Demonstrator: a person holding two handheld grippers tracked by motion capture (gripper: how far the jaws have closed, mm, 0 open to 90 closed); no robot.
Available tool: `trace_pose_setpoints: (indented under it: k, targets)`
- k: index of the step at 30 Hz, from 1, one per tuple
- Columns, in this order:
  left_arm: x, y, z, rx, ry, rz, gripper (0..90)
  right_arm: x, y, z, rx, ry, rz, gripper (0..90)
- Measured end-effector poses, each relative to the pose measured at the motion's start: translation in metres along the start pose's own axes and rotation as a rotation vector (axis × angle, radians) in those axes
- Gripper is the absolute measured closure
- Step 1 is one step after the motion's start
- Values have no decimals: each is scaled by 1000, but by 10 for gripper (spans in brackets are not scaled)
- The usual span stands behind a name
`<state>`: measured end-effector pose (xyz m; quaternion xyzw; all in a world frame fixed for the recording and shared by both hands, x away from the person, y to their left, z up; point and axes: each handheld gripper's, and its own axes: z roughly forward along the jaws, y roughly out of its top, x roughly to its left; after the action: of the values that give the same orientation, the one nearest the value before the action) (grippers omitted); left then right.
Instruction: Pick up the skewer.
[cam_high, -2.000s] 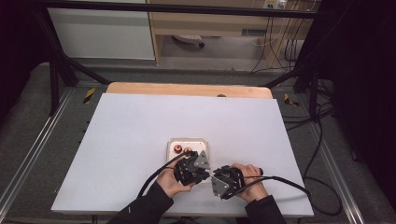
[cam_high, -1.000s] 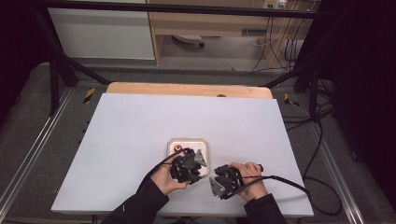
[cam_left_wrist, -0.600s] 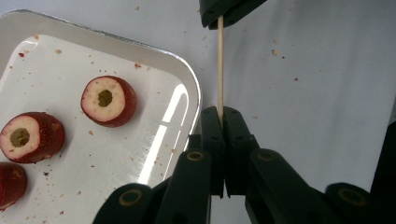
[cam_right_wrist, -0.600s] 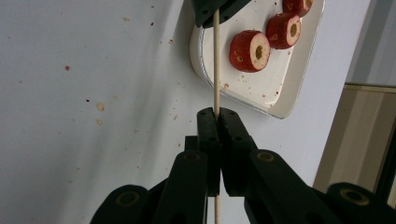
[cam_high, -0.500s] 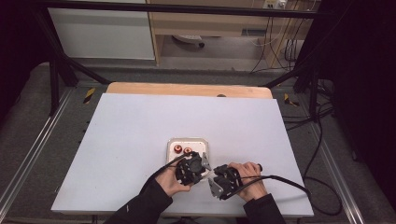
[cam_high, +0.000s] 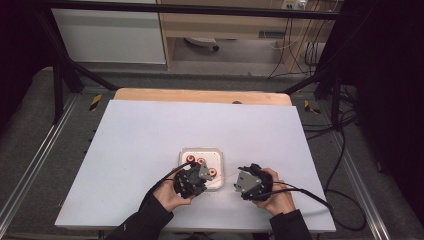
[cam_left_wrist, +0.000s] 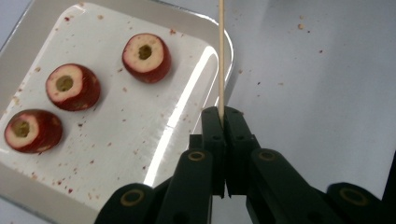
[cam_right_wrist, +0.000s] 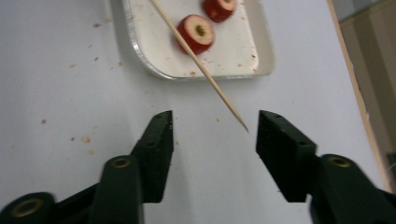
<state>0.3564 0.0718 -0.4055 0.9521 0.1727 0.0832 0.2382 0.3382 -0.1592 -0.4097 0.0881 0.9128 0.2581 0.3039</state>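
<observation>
Where the high view looks down, a white tray (cam_high: 202, 152) with three cored red fruit pieces (cam_high: 200, 161) sits near the table's (cam_high: 125, 150) front edge, both grippers just before it. Left gripper view: left gripper (cam_left_wrist: 223, 112) clamps a wooden skewer (cam_left_wrist: 221, 56) beside the tray's corner. Right gripper view: right gripper (cam_right_wrist: 214, 122) has just been opening, its jaws parted, the skewer tip between them untouched.

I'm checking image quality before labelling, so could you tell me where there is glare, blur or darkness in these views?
Left gripper view: a bright glare streak runs across the white tray; the fruit pieces and skewer are sharp. Right gripper view: the near jaws look soft, and the tray is slightly blurred. High view: the table is evenly lit and the surroundings are dark.
</observation>
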Motion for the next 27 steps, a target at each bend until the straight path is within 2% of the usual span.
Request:
trace_pose_setpoints:
  k: [4,5,6,7,9,12,13,14,15,17,23,24,26,27]
  targets:
    - [4,-12,-6,-26,14,-20,884,-5,-14,-1,-28,19,188,306]
    - [6,-16,-8,-31,18,-28,884,-5,-14,-1,-28,19,188,306]
    - [7,-19,-10,-41,23,-35,883,-7,-21,-1,-50,29,266,271]
    - [7,-23,-12,-56,31,-49,883,-7,-21,-1,-50,29,266,271]
    - [9,-30,-16,-77,38,-63,883,-9,-29,-1,-62,47,356,252]
    - [11,-42,-22,-113,58,-88,883,-11,-37,-3,-80,54,451,210]
    - [11,-46,-23,-125,61,-100,882,-13,-41,-4,-82,61,508,170]
    - [12,-51,-25,-137,69,-110,882,-13,-41,-4,-82,61,508,170]
    - [12,-55,-26,-150,77,-122,882,-14,-42,-5,-75,65,534,156]
    - [12,-64,-28,-177,89,-144,882,-15,-43,-4,-58,71,558,115]
    - [12,-90,-32,-245,112,-212,882,-19,-40,-1,-49,124,644,49]
    - [10,-95,-33,-241,113,-248,882,-19,-39,0,-46,126,654,41]
    - [13,-101,-33,-266,118,-244,882,-20,-36,1,-38,136,660,26]
    - [13,-104,-33,-261,109,-267,882,-20,-34,2,-37,140,665,25]
